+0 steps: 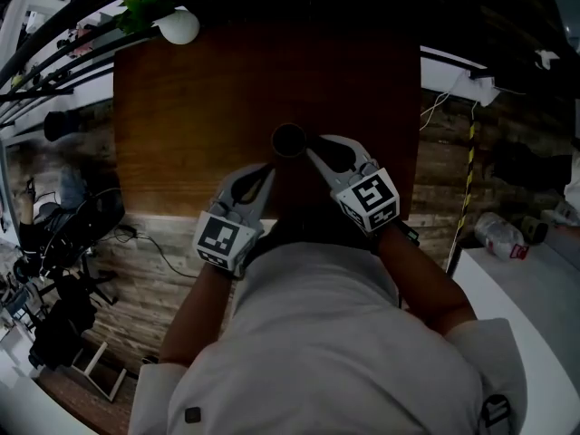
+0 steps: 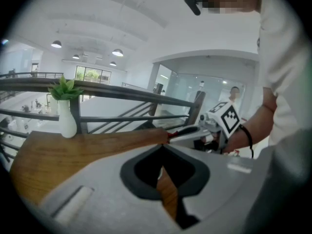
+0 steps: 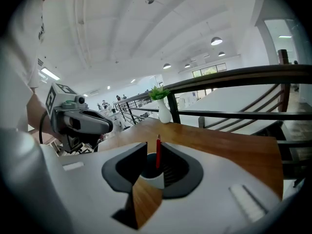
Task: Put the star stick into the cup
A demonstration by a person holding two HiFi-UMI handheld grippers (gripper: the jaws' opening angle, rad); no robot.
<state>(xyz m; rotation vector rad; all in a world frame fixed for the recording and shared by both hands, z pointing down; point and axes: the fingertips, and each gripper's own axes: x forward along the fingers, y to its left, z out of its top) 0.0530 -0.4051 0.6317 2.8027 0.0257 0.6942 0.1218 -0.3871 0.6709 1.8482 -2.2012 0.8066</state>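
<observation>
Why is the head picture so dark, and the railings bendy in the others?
Head view: dim overall, so the brown wooden table looks murky and the small dark round cup nearly vanishes. Left gripper view: bright, but the wide lens bows the dark metal railing and blackens the corners. Right gripper view: same bending; the thin red stick looks crisp.
</observation>
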